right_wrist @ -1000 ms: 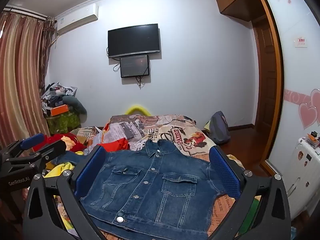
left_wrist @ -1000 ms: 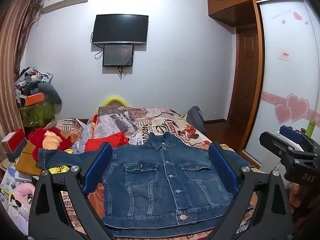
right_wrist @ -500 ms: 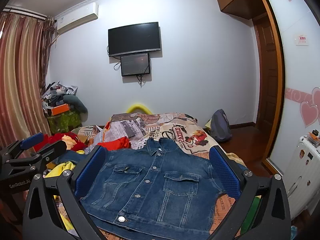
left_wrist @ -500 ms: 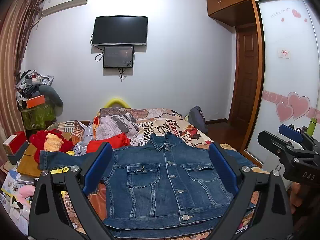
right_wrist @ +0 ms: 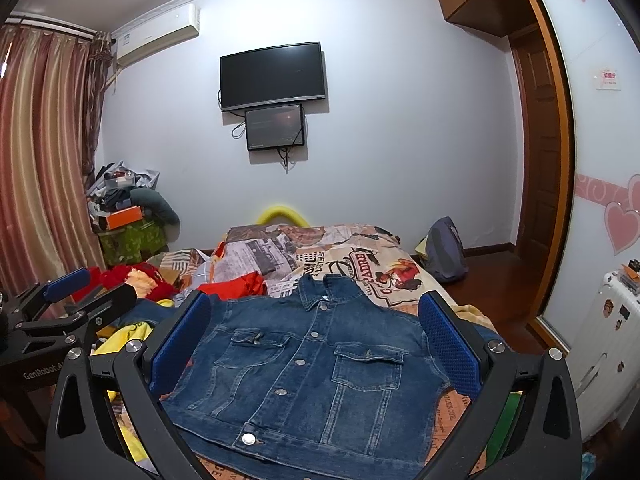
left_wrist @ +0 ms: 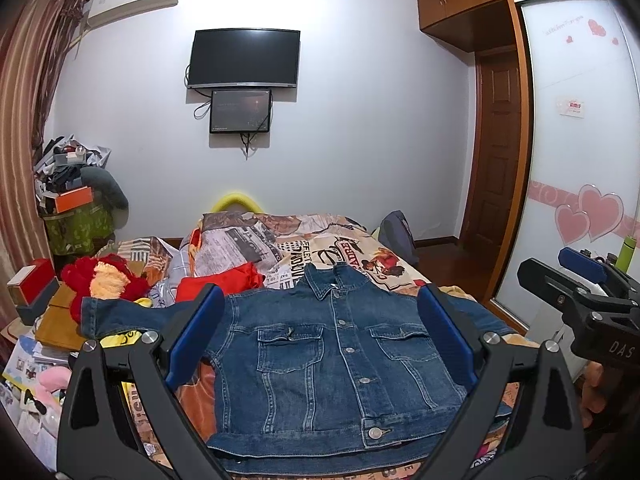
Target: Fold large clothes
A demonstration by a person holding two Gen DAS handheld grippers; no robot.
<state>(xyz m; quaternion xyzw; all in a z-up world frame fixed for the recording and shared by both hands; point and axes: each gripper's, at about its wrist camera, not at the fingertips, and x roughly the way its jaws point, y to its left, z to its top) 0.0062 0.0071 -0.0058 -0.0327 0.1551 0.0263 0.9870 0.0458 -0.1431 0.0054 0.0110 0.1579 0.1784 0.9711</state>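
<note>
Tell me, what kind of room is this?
Most likely a home bedroom: a bed with a newspaper-print cover carries a blue denim jacket, a black flat-screen television hangs on the wall, and a sliding-door wardrobe with pink hearts stands alongside.

White letters "DAS" mark the black body of the right gripper (left_wrist: 582,280), seen from the left wrist; "GenRoboot.A", cut off at the frame's edge, marks the left gripper (right_wrist: 68,300) seen from the right wrist. The printed bedspread (right_wrist: 360,264) carries a red badge that seems to read "ADIRE" beside fragments of newsprint lettering too distorted to read. A small wall sign (right_wrist: 608,78) bears red characters, illegible from here
</note>
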